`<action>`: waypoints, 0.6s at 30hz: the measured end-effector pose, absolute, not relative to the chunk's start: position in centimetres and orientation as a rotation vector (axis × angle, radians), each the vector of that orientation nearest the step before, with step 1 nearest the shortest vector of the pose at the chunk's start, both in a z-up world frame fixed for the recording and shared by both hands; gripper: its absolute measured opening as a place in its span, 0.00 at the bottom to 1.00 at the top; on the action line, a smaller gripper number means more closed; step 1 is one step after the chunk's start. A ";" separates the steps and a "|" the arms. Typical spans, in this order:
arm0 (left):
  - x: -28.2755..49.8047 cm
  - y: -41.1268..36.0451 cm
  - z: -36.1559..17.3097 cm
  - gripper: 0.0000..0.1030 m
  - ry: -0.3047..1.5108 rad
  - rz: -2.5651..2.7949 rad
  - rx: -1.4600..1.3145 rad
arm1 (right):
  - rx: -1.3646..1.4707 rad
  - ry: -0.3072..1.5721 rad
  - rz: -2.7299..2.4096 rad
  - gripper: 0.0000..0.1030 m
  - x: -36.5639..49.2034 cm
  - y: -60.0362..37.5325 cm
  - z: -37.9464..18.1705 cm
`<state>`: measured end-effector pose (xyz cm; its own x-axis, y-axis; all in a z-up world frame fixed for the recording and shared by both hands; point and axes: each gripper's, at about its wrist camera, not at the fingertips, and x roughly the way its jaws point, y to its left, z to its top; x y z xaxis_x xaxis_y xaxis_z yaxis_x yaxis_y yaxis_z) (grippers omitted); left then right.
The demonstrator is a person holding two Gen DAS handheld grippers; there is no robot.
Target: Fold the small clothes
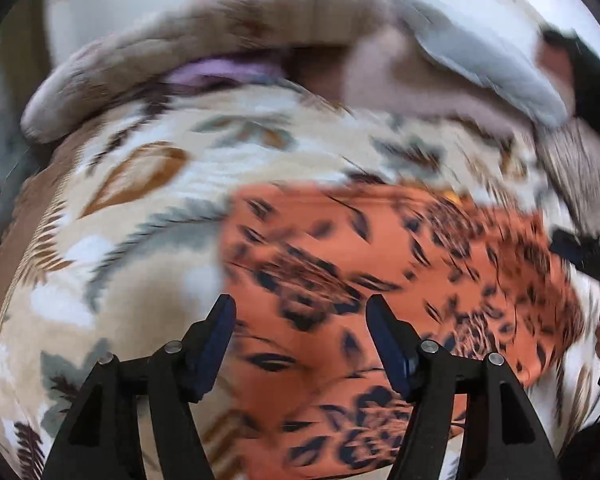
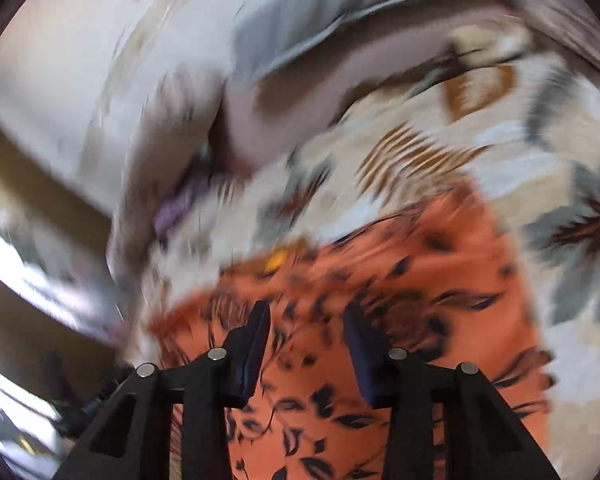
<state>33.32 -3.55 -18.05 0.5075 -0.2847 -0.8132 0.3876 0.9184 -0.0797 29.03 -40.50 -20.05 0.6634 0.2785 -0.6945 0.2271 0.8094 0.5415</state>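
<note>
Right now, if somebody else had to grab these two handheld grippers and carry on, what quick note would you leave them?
Left gripper: fingers apart, nothing between them, above the orange leaf-print garment.
Right gripper: fingers apart too, a narrower gap, also empty, over the same garment.
Things: the garment lies spread on the floral blanket; pillows sit at the far side.
Done: cannot tell from these blurred views whether any fold has been made.
Left: probably grip an edge with each gripper and fold it.
</note>
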 end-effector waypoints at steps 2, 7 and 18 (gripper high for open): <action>34.4 -5.6 -19.1 0.66 0.986 -0.397 0.131 | 0.625 0.907 0.032 0.39 30.0 -38.9 -21.1; 39.9 -6.8 -22.6 0.66 1.079 -0.284 0.103 | 0.537 0.947 -0.100 0.40 31.4 -39.7 -24.1; 35.4 -8.3 -23.0 0.74 1.017 -0.179 0.302 | 0.634 0.974 -0.123 0.53 31.2 -42.9 -25.0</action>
